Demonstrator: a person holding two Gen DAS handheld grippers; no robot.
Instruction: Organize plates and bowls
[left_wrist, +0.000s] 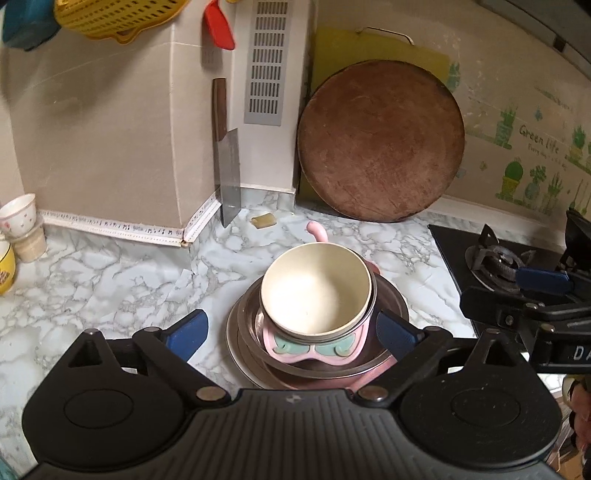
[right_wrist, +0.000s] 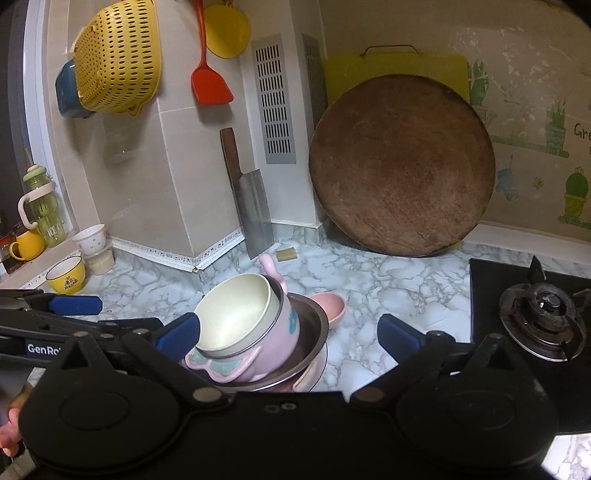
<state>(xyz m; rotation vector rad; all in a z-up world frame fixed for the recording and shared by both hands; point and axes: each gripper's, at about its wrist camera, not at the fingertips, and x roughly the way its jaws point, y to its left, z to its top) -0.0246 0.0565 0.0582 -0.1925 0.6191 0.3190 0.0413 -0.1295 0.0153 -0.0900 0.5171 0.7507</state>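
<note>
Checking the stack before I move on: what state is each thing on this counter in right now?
cream bowl: empty, upright, nested on top of the stack
pink bowl: nested under it, inside the steel plates
steel plates: stacked on the counter
left gripper: jaws open, holding nothing
right gripper: jaws open, holding nothing
round chopping board: leaning on the wall
cleaver: propped upright against the wall
stove burner: unlit
</note>
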